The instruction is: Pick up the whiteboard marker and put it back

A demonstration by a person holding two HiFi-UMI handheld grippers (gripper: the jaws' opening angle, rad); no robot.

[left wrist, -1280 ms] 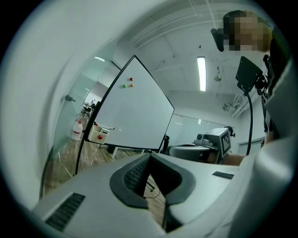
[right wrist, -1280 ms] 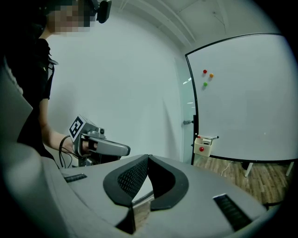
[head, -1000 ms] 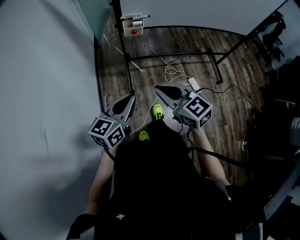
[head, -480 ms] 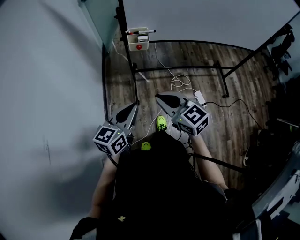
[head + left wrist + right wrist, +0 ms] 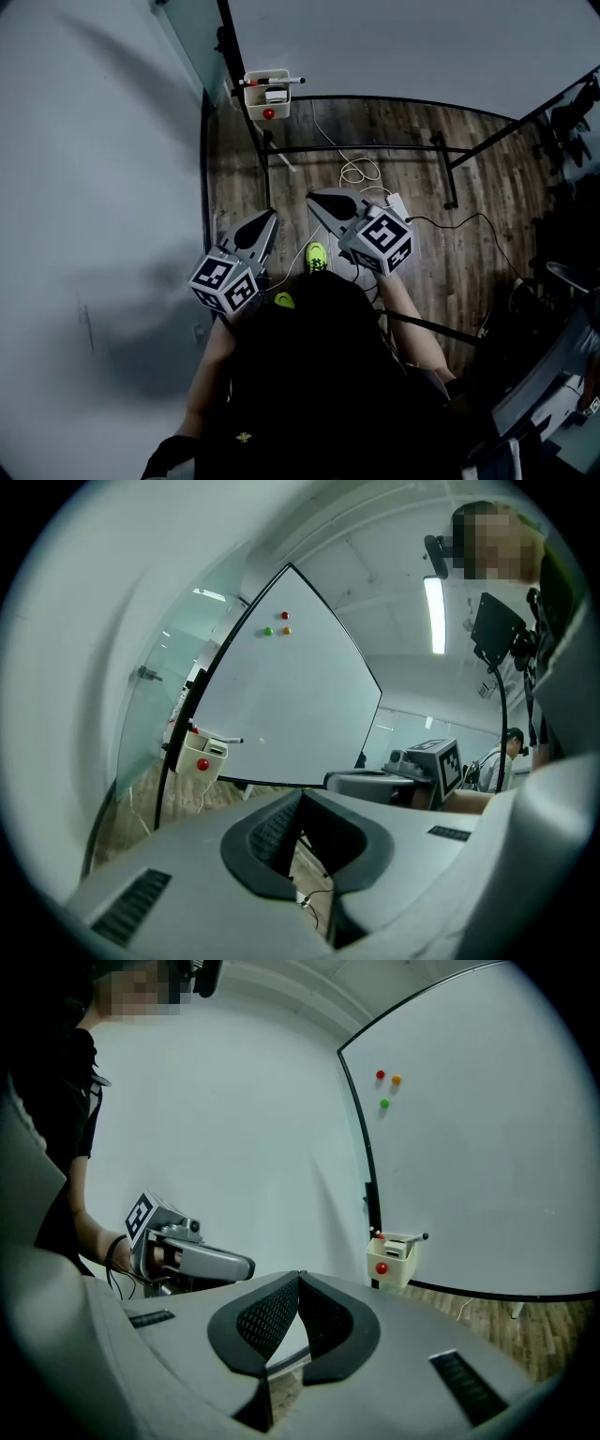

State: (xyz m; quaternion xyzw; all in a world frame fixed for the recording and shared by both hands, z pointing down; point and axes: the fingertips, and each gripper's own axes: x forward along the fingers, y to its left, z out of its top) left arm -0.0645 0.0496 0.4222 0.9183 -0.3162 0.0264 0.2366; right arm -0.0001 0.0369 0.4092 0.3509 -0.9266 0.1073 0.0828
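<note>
A whiteboard marker with a dark cap lies across the top of a small white holder that hangs at the whiteboard's lower left corner. The marker and the holder also show in the right gripper view, and the holder in the left gripper view. My left gripper and right gripper are side by side at waist height, well short of the holder. Both are shut with nothing between the jaws. The left gripper and the right gripper point toward the board.
The whiteboard carries three small magnets and stands on a black frame with legs on the wooden floor. Cables and a power strip lie on the floor ahead. A pale wall runs along the left. Dark furniture stands at the right.
The holder with the marker has come lower and nearer in the head view. Both grippers have been carried forward toward the whiteboard, still shut.
</note>
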